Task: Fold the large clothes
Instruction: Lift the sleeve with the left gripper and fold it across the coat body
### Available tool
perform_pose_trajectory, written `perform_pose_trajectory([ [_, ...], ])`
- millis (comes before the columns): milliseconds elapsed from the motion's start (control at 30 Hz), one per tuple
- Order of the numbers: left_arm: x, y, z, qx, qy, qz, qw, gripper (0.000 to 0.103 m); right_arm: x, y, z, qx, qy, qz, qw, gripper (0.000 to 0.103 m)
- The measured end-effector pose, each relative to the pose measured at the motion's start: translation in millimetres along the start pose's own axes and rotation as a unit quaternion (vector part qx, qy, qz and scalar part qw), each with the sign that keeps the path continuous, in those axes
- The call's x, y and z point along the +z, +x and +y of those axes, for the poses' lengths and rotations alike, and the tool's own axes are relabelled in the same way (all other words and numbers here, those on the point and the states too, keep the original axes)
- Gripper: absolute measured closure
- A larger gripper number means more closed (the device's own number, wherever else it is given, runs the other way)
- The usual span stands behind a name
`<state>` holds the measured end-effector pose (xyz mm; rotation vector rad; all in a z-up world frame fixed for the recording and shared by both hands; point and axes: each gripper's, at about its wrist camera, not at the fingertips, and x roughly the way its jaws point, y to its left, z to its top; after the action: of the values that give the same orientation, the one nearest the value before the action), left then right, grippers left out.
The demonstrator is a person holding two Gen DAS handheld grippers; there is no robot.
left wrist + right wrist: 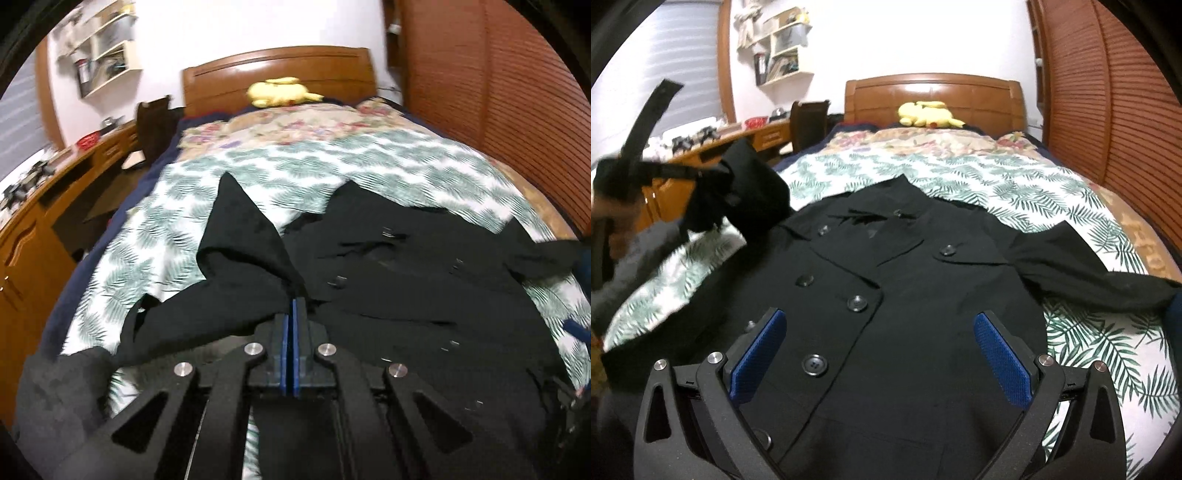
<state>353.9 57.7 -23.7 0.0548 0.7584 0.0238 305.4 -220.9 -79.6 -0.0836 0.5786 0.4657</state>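
Observation:
A black double-breasted coat (905, 295) lies front up on the bed, collar toward the headboard. Its right sleeve (1089, 269) stretches out flat to the right. My left gripper (294, 301) is shut on the coat's left sleeve (243, 229) and holds it lifted above the coat. In the right wrist view the left gripper (701, 173) holds that sleeve (750, 184) up at the left. My right gripper (879, 325) is open and empty, hovering over the coat's buttoned front.
The bed has a leaf-print sheet (1015, 177) and a floral quilt (923, 142) near the wooden headboard (934, 96). A yellow plush toy (927, 112) lies there. A wooden desk (713, 147) and chair (809, 122) stand left; a slatted wardrobe (1108, 92) right.

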Motion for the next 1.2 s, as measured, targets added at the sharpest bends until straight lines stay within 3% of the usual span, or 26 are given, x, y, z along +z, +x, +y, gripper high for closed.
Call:
perform_pose_trajectory([
  [267, -27, 8, -42, 0.004, 0.019, 0.046, 0.9988, 0.103, 0, -14, -16, -0.013, 0.004, -0.039, 0.999, 0.0],
  [400, -40, 2, -53, 0.003, 0.026, 0.057, 0.9981, 0.103, -5, -5, -24, -0.024, -0.002, -0.033, 0.999, 0.0],
  [567, -59, -15, -52, -0.013, 0.009, 0.06, 0.9981, 0.092, -7, 10, -34, -0.019, 0.009, -0.01, 1.0, 0.0],
  [667, -69, -25, -48, -0.027, -0.001, 0.059, 0.9979, 0.08, -5, 9, -33, -0.011, 0.013, -0.013, 1.0, 0.0],
  [833, -82, -25, -25, -0.023, -0.014, 0.056, 0.9981, 0.068, -2, 8, -20, 0.0, 0.003, -0.015, 1.0, 0.0],
  [1200, -98, 31, 82, 0.026, -0.064, 0.082, 0.9942, 0.063, -2, 17, 36, 0.05, -0.046, 0.0, 0.998, 0.0],
])
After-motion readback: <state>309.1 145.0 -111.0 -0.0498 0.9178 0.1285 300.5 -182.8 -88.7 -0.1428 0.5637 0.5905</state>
